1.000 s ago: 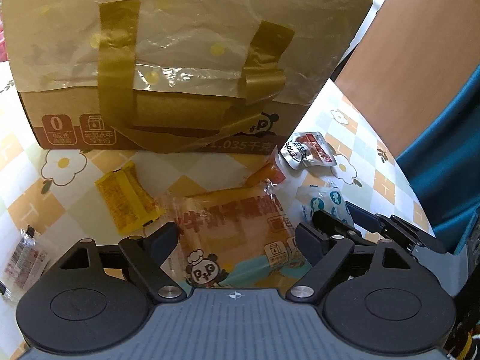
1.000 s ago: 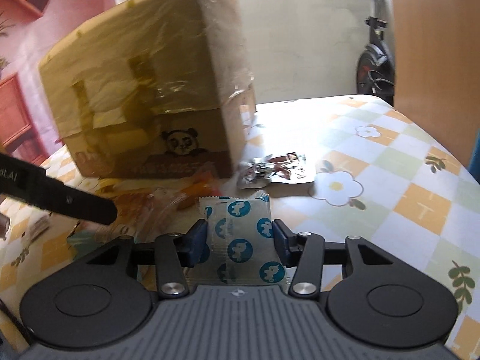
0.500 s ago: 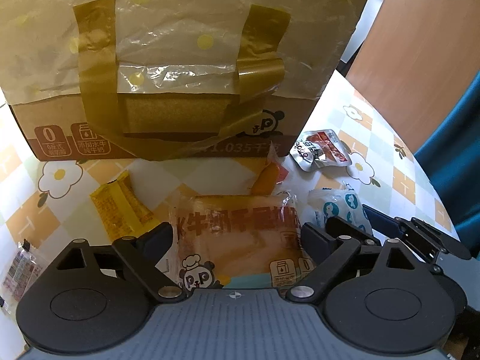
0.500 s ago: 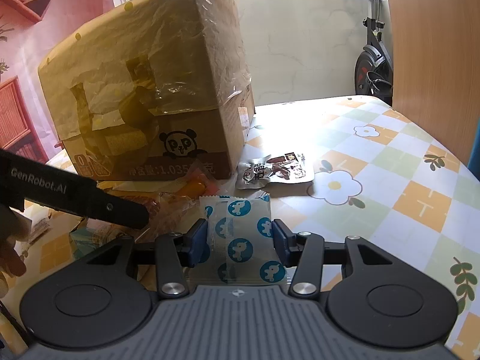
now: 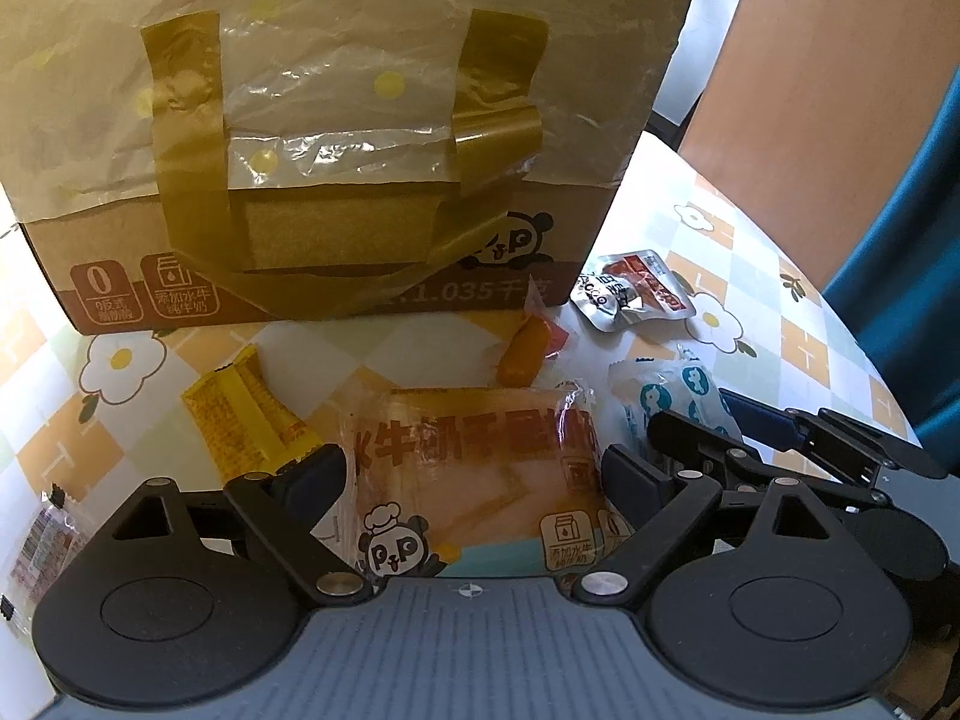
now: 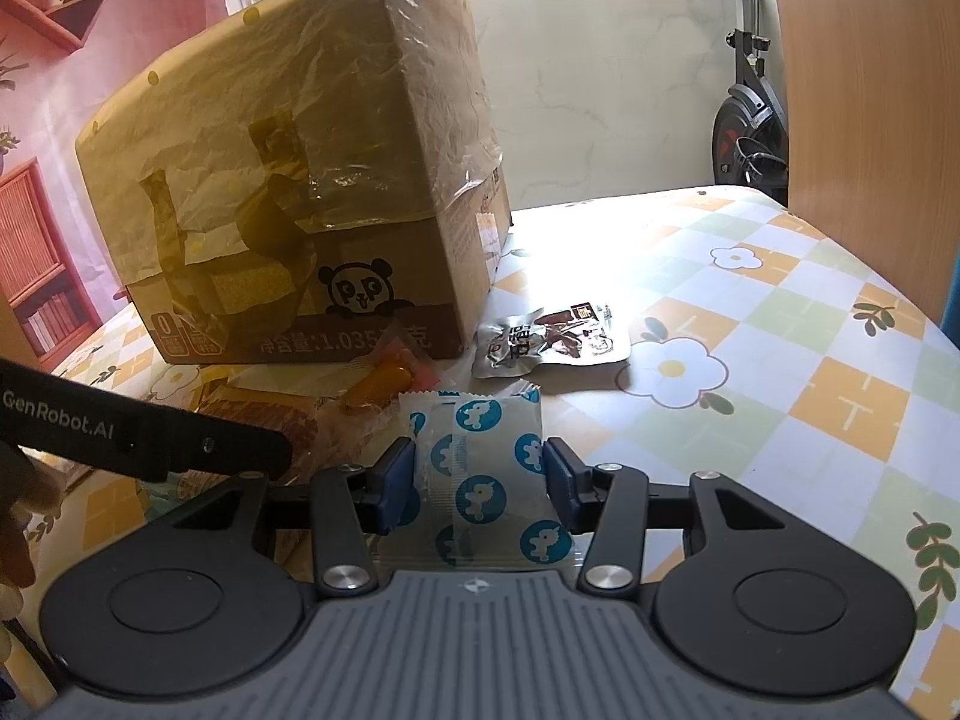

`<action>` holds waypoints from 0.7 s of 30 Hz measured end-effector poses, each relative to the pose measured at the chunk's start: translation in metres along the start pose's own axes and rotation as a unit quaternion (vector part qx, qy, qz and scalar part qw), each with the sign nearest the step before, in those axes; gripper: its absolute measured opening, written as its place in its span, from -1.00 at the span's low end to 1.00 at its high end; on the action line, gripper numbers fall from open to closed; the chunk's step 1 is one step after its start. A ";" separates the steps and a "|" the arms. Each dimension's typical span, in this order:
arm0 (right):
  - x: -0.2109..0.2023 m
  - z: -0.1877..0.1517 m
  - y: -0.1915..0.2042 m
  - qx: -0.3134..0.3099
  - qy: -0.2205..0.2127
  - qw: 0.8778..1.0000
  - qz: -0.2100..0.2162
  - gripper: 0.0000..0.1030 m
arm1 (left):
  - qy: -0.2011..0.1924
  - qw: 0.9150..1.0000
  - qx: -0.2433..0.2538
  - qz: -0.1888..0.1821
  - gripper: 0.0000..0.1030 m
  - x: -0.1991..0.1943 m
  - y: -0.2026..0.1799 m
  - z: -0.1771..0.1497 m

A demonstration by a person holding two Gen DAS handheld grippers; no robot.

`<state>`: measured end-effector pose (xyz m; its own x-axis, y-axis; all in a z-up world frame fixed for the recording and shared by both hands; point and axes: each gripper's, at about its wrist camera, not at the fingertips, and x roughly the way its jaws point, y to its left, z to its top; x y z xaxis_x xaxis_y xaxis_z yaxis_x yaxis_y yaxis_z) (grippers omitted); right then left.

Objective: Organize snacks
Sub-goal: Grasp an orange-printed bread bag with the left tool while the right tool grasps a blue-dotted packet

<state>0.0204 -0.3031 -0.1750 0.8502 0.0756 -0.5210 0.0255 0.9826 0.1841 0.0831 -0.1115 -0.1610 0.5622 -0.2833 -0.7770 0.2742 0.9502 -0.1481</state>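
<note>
At lower centre, the left gripper (image 5: 474, 474) straddles an orange panda-printed bread packet (image 5: 474, 468), fingers spread; the right gripper (image 6: 478, 483) likewise brackets a white blue-spotted sachet (image 6: 480, 468), apparently unclamped.

My matt black plastic fingers (image 5: 636, 474) are flanking a glossy, crinkled plastic bread wrapper (image 5: 474, 468), and my other pair, with matt blue pads (image 6: 396, 480), are bracketing a smooth shiny packet (image 6: 480, 474) printed in blue. Behind them a matt cardboard box (image 5: 336, 120) is showing through wrinkled clear film and shiny brown tape. A silvery foil pouch (image 6: 552, 339) is glinting on the smooth, faintly glossy checked tablecloth (image 6: 780, 372).
</note>
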 end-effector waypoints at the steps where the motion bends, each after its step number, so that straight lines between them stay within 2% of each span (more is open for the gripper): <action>1: 0.000 0.000 0.000 0.000 0.000 1.000 0.000 -0.05 | 0.000 1.000 0.001 -0.001 0.82 0.000 0.000 0.000; 14: 0.000 0.000 -0.002 0.007 0.001 1.000 0.006 -0.04 | 0.004 1.000 -0.002 -0.017 0.82 0.002 0.005 -0.001; 20: 0.000 0.000 -0.002 0.007 0.001 1.000 0.006 -0.04 | -0.013 0.999 0.025 -0.018 0.47 -0.010 0.001 -0.005; 21: 0.000 0.000 -0.002 0.008 0.001 1.000 0.006 -0.04 | -0.013 0.999 0.030 -0.020 0.47 -0.012 0.000 -0.005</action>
<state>0.0208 -0.3055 -0.1752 0.8496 0.0881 -0.5201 0.0233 0.9787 0.2038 0.0723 -0.1074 -0.1553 0.5697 -0.3247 -0.7550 0.3431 0.9287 -0.1406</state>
